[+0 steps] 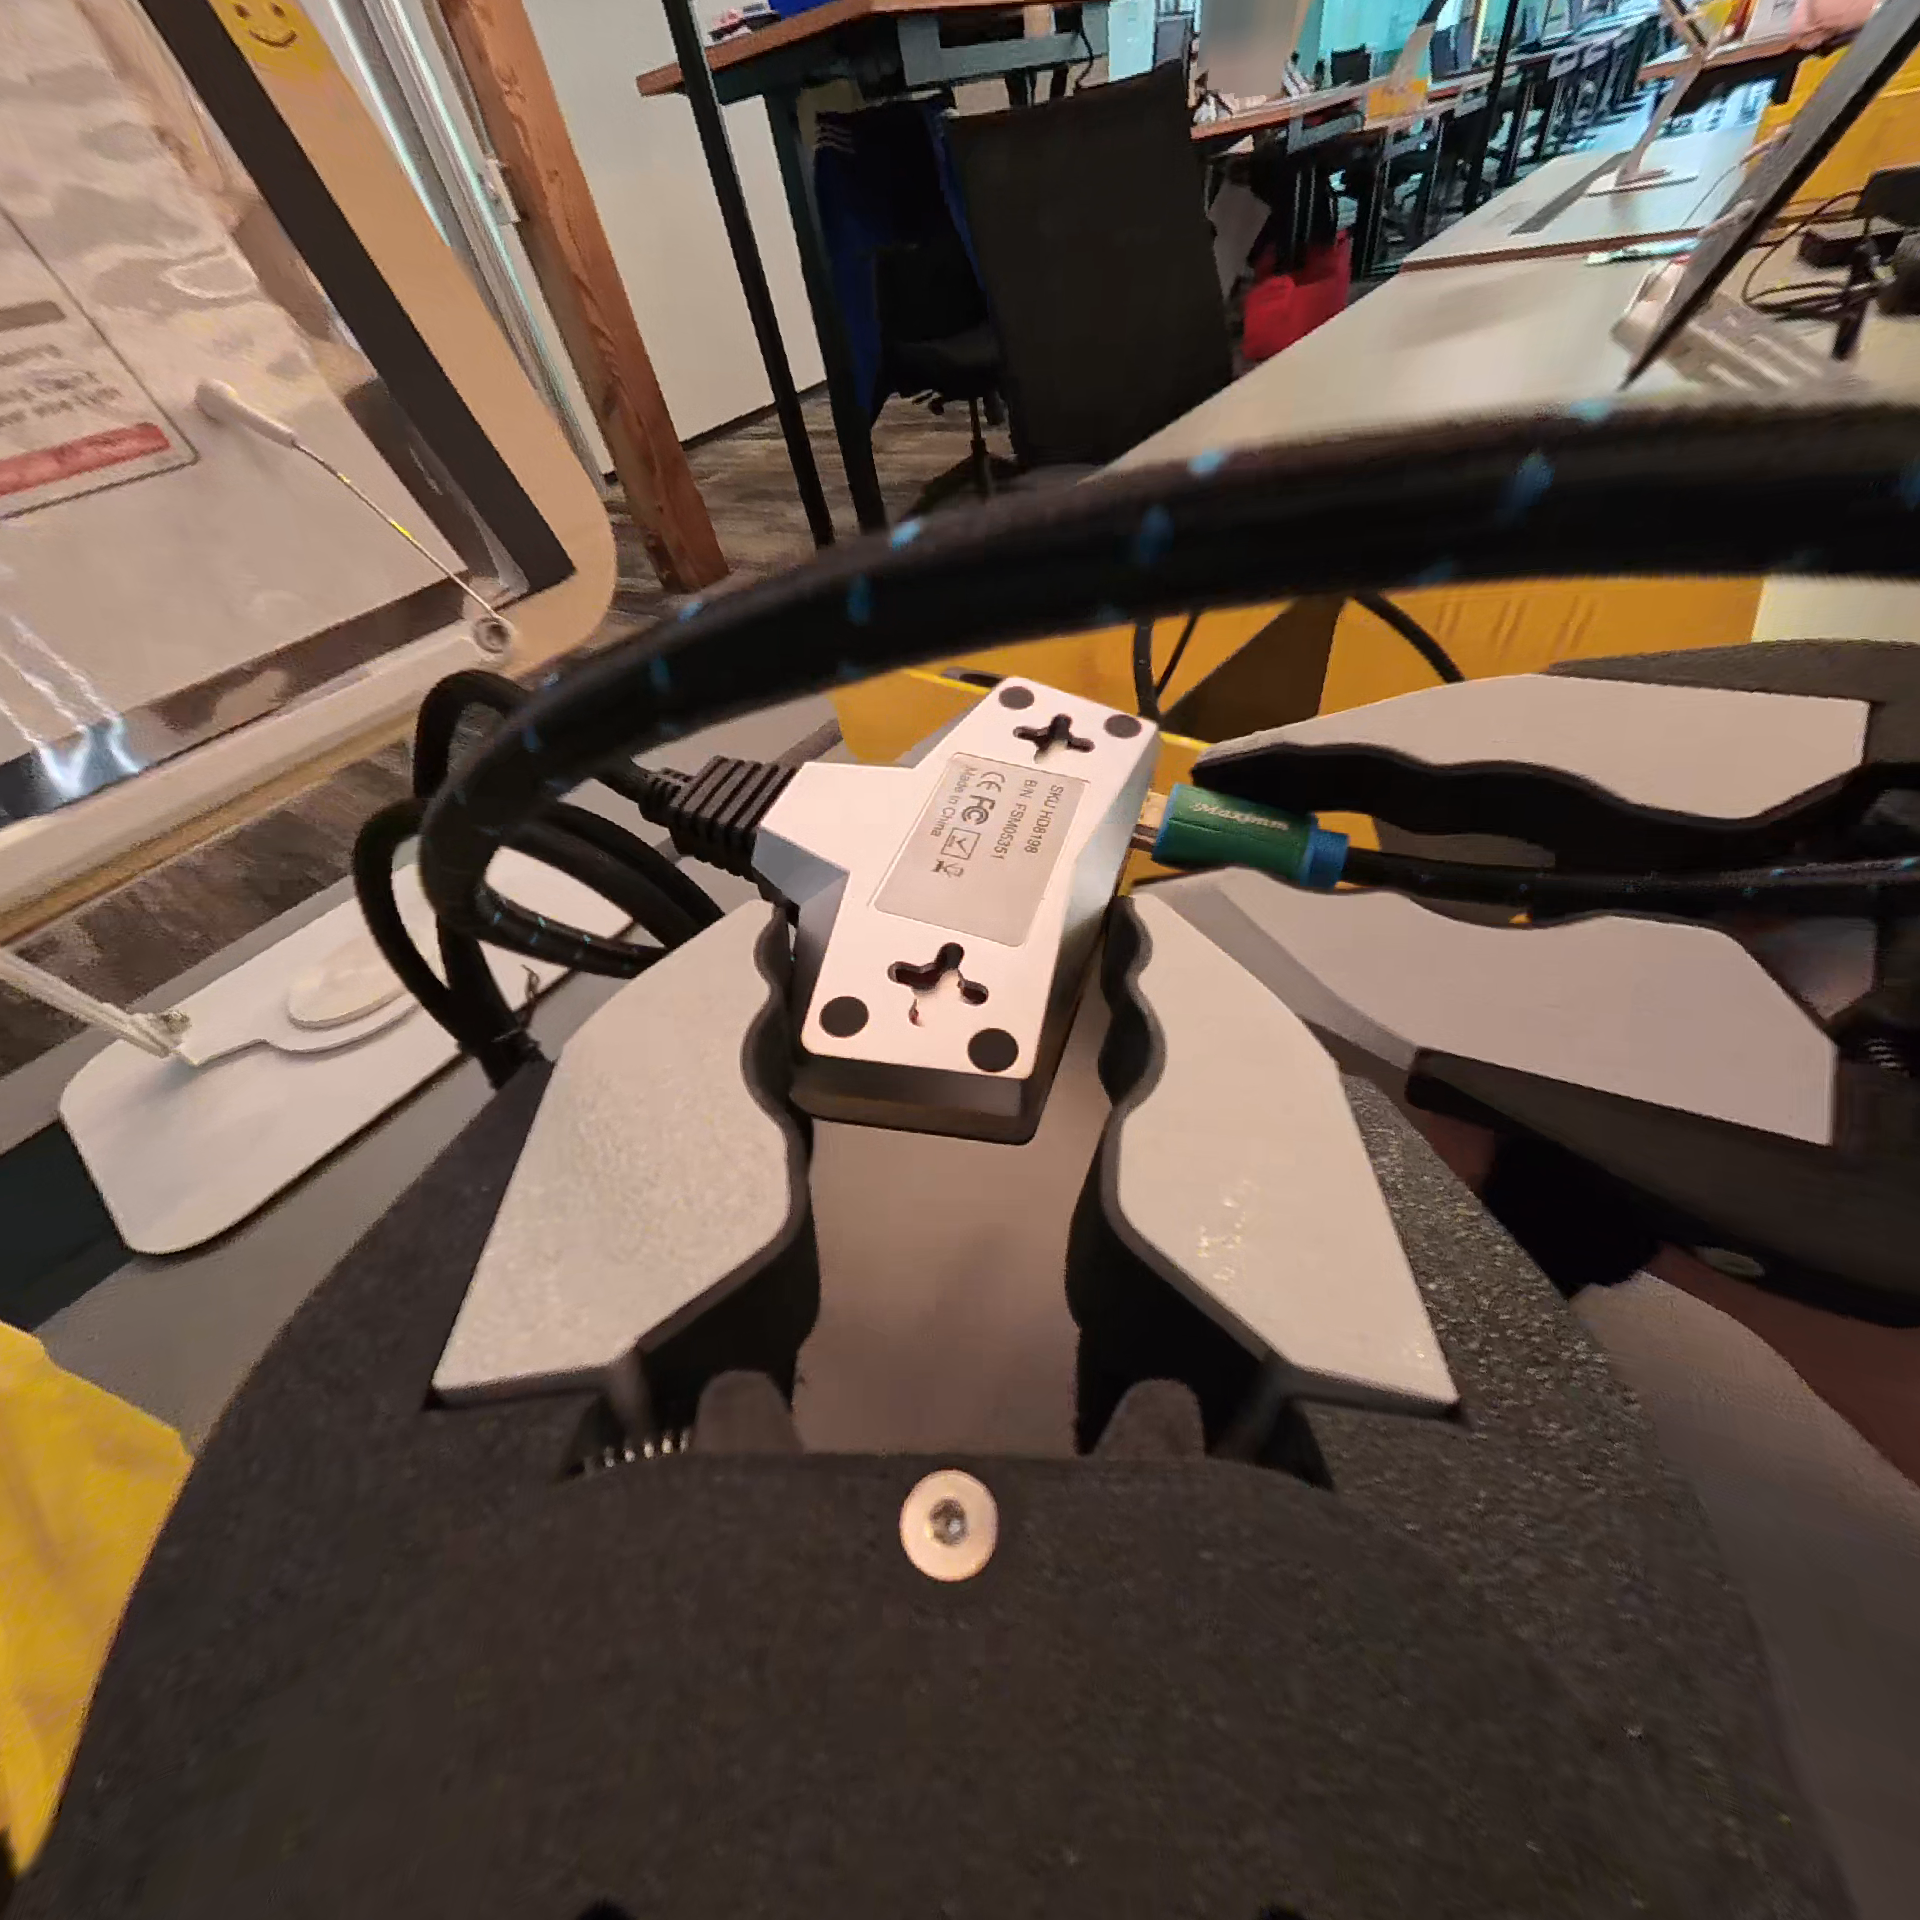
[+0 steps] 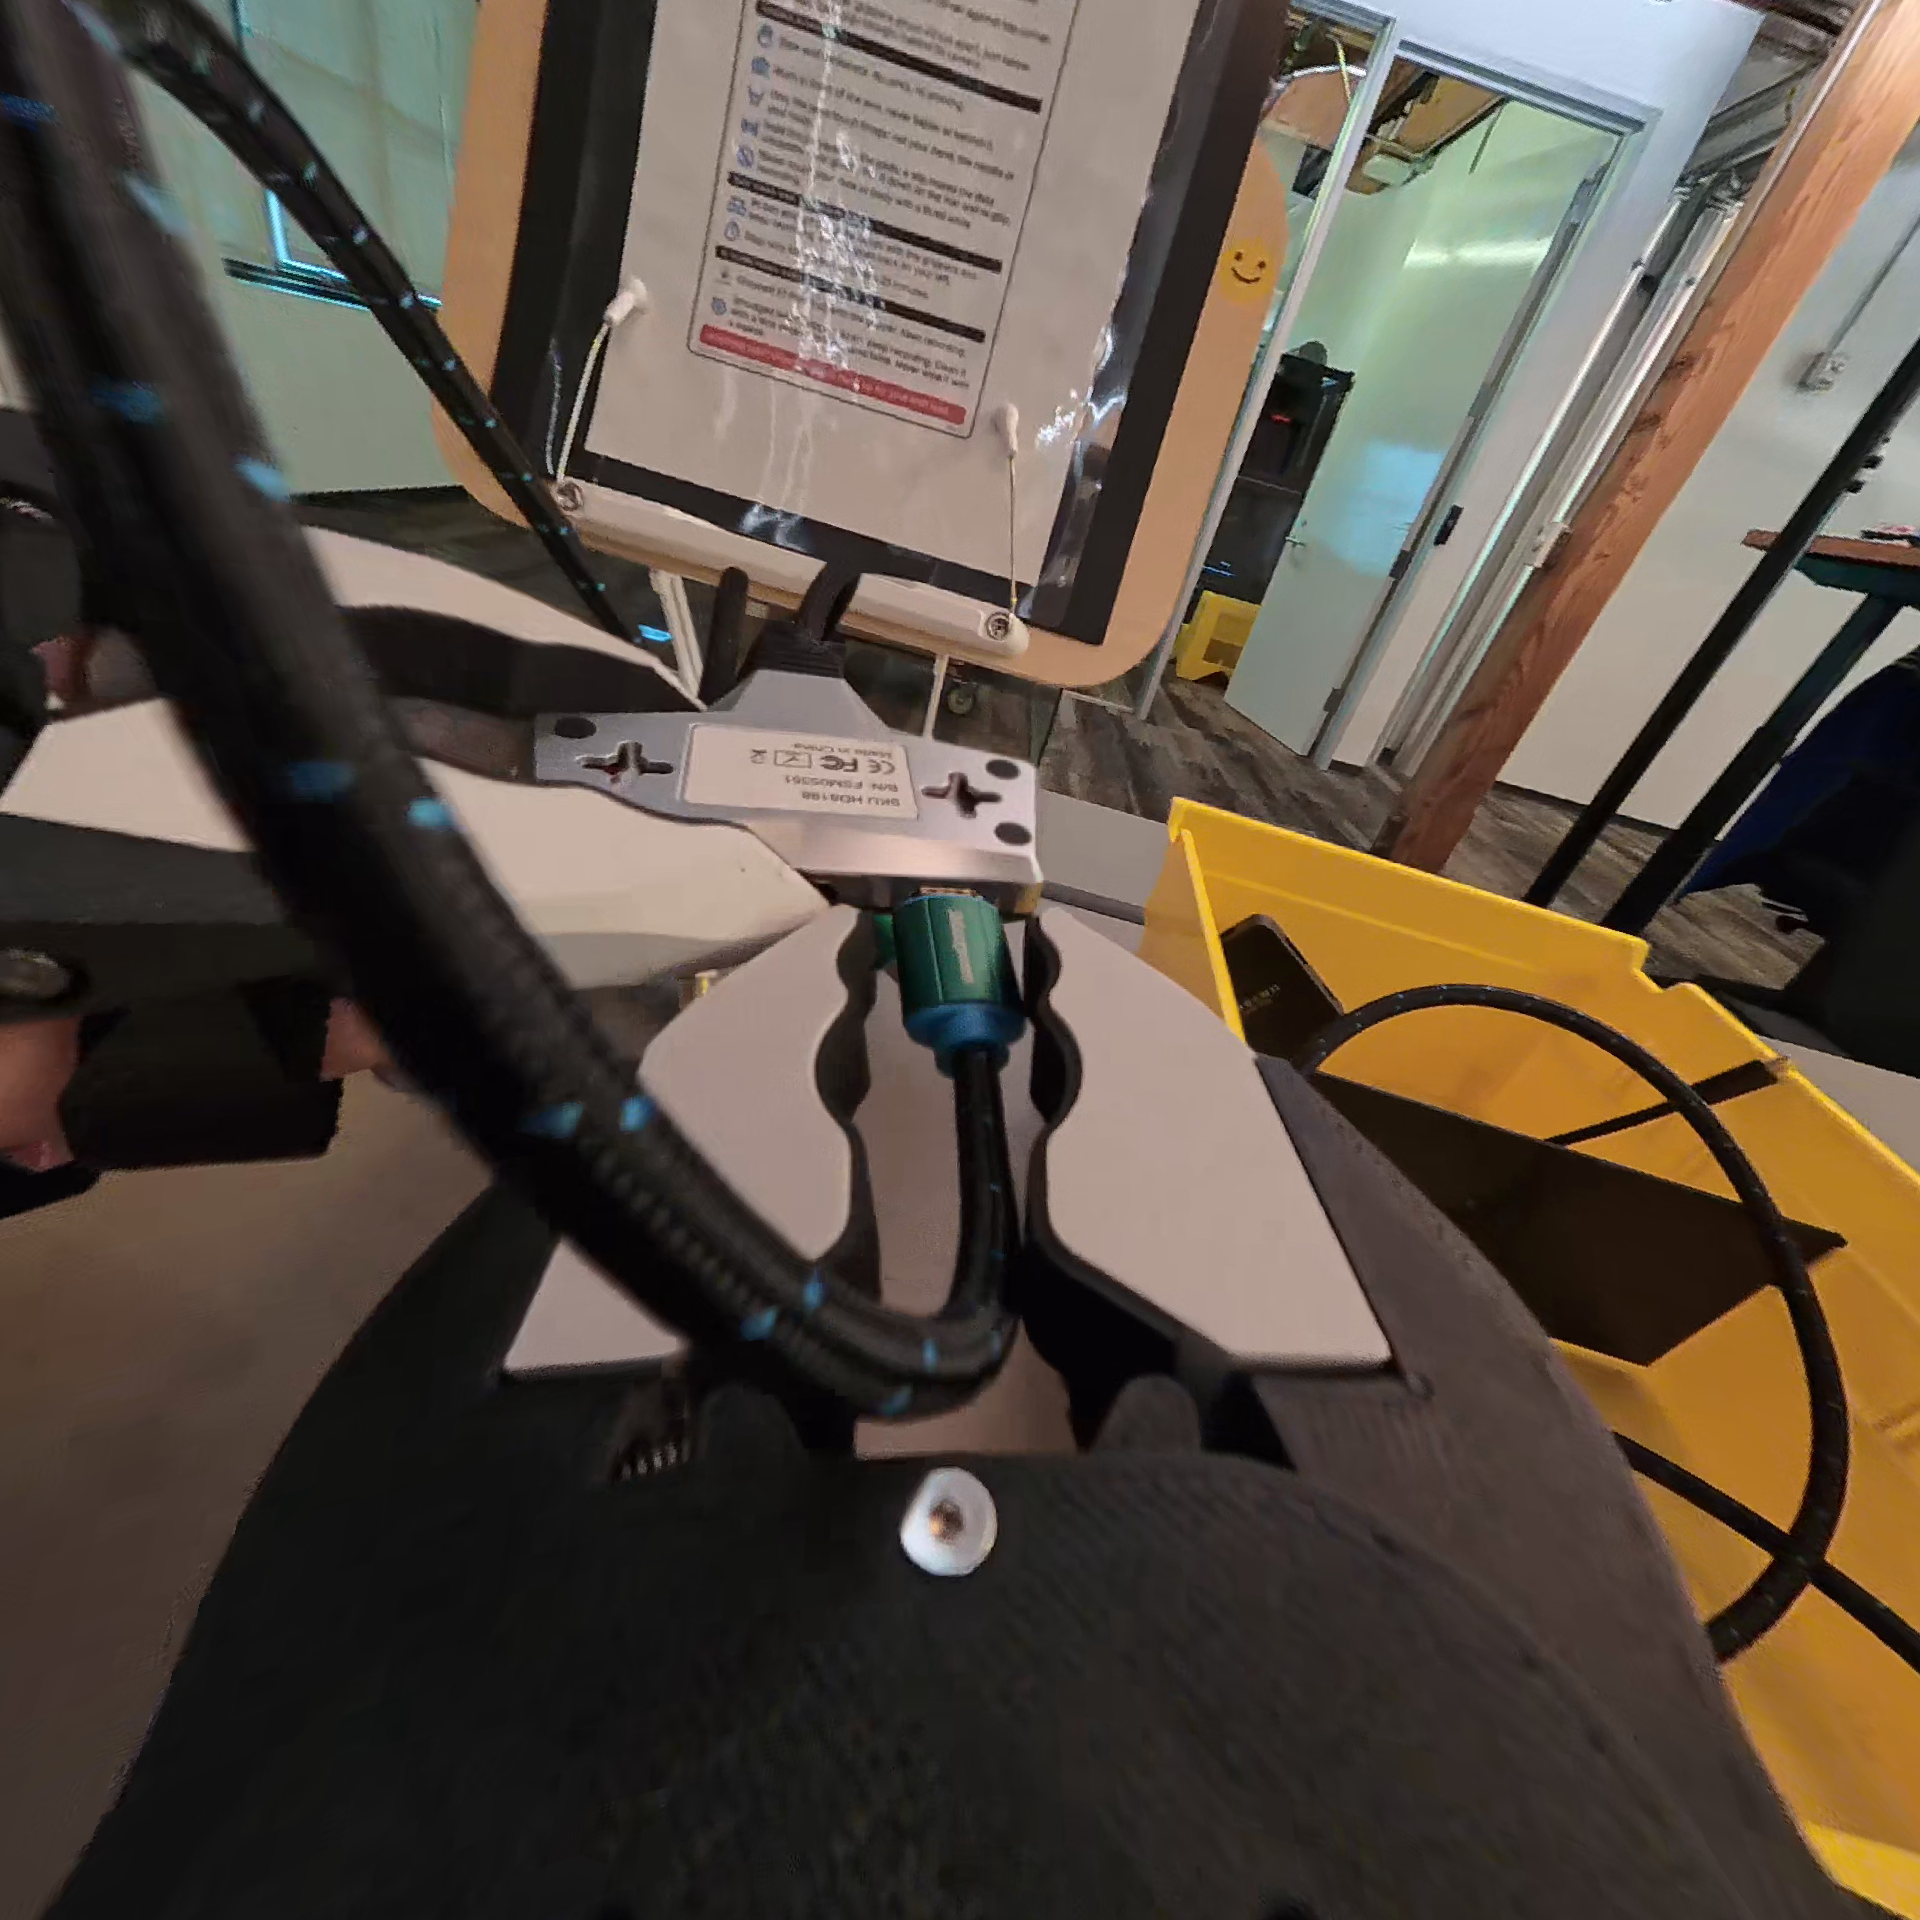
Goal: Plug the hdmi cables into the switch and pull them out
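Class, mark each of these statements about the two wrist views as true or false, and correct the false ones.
1. The left hand-held gripper clamps the silver HDMI switch. True.
2. The switch lies label side down. False: its label faces up.
3. The right hand-held gripper grips a green HDMI plug at the switch's port. True.
4. The yellow bin stands left of the right gripper. False: it stands to its right.

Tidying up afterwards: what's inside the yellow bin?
In the yellow bin: a flat black device, a black divider and a looping black cable. The bin's near end is hidden behind the right gripper.
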`<state>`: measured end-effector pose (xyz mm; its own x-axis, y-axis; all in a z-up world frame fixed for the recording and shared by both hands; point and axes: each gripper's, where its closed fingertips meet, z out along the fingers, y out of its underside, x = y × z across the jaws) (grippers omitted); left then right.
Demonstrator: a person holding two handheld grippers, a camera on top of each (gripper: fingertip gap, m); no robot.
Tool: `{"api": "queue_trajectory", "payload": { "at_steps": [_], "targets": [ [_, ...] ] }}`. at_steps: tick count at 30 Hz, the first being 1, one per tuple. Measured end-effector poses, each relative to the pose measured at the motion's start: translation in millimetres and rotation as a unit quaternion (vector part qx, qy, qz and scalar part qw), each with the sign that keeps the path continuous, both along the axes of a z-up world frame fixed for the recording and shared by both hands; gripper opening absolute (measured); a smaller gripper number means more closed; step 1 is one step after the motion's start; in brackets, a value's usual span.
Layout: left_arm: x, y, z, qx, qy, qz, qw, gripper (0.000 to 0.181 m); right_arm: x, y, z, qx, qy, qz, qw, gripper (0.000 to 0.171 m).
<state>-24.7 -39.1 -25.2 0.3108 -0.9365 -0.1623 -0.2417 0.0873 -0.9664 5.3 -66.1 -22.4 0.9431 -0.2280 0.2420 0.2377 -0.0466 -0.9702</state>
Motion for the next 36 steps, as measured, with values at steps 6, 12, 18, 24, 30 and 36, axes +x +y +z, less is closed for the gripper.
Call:
{"api": "queue_trajectory", "payload": {
  "at_steps": [6, 12, 18, 24, 30, 36],
  "targets": [
    [1.1, 0.0, -8.9, -0.012, 0.0, -0.021, 1.0, 0.057, 1.3, 0.4, -8.4, -0.004, 0.006, -0.005, 1.0, 0.023],
    [1.6, 6.3, -17.1, -0.026, -0.005, -0.014, 1.0, 0.057, 1.3, 6.6, -16.6, -0.016, 0.019, 0.0, 1.0, 0.023],
    [7.5, 9.8, -26.4, -0.044, -0.005, -0.007, 0.999, 0.058, 7.3, 8.6, -24.9, -0.015, 0.035, -0.021, 0.999, 0.023],
    [9.7, 11.0, -29.7, -0.061, 0.006, -0.026, 0.998, 0.058, 7.7, 9.2, -27.9, -0.026, 0.026, -0.03, 0.999, 0.023],
    [-1.3, 45.1, -27.2, -0.078, -0.008, 0.04, 0.996, 0.056, -11.4, 0.2, -28.3, -0.038, -0.02, 0.017, 0.999, 0.023],
    [12.3, 13.6, -20.8, -0.062, 0.033, -0.008, 0.997, 0.056, -11.0, -4.9, -8.7, -0.011, 0.032, 0.016, 0.999, 0.023]
  ]
}}
